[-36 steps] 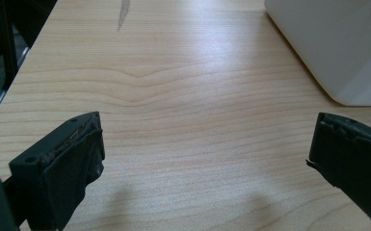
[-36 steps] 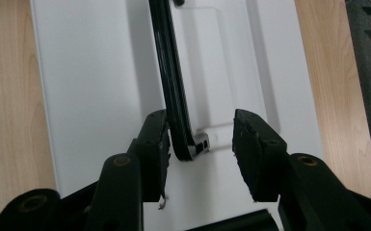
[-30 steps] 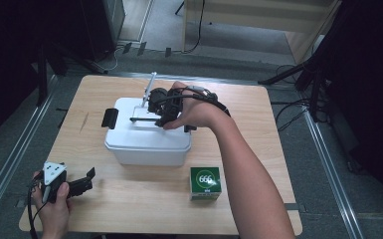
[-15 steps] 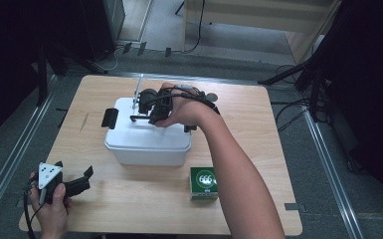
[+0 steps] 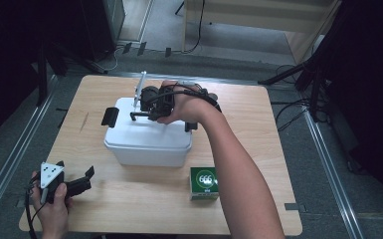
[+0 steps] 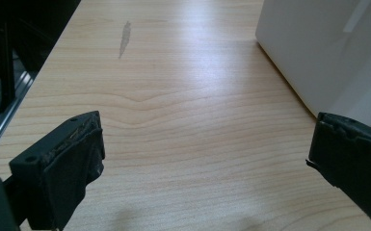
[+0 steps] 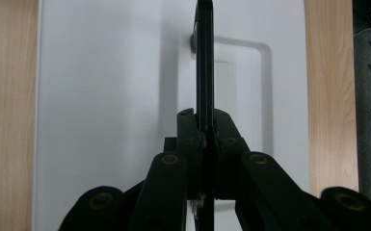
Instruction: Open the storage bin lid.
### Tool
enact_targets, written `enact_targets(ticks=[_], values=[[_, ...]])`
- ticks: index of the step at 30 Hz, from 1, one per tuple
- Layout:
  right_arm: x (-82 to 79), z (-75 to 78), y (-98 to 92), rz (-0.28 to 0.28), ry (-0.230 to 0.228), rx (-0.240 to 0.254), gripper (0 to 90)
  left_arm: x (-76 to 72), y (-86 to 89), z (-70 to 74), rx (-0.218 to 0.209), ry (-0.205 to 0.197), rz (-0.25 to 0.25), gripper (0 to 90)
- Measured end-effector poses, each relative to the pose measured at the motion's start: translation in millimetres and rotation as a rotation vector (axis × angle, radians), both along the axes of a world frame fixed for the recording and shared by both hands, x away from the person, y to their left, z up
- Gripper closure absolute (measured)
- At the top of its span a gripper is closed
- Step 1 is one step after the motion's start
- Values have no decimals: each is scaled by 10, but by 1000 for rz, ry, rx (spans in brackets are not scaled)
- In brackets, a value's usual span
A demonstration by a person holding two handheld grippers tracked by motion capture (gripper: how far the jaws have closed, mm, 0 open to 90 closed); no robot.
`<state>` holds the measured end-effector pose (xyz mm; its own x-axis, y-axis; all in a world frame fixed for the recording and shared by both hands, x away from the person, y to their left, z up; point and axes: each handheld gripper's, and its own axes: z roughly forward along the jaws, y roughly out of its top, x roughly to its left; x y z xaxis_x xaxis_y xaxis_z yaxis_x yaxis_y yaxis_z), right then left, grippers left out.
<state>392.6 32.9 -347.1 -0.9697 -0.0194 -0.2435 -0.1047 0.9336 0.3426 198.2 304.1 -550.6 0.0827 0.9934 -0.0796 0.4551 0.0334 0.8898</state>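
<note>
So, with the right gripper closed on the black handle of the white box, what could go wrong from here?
The right gripper pinches only the thin black handle, so the white box may swing or slip if lifted. The left gripper rests open, apart from the box, giving no support. The green carton sits near the box and could be knocked.
</note>
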Motion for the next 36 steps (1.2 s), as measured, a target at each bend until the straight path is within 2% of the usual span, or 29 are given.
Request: enact_targets(ticks=[1,2,4,5,6,13,17,20,24,30,36], values=[[-9,22,-9,-9,1,0,845,2,-3,-2,1,1,1,0],[1,40,-14,8,-4,12,845,3,-5,-2,3,3,2,0],[-6,82,-30,-1,-9,15,845,2,-5,-1,3,4,2,0],[-3,107,-41,12,-14,21,845,4,-4,-2,2,3,4,0],[-15,133,-54,-3,-19,19,845,4,-2,-1,2,3,3,0],[-49,301,-158,21,-32,65,845,5,0,-2,1,1,0,0],[-69,366,-249,12,-42,69,845,7,16,-4,-13,1,-3,0],[-71,390,-327,6,-44,67,845,7,17,-5,-21,2,-3,0],[-71,417,-450,-9,-54,60,845,9,12,-3,-9,4,-8,0],[-87,457,-666,-30,-64,77,845,20,3,-5,-5,6,-9,0],[-92,442,-886,-58,-72,69,845,21,-7,-2,3,12,-9,0]])
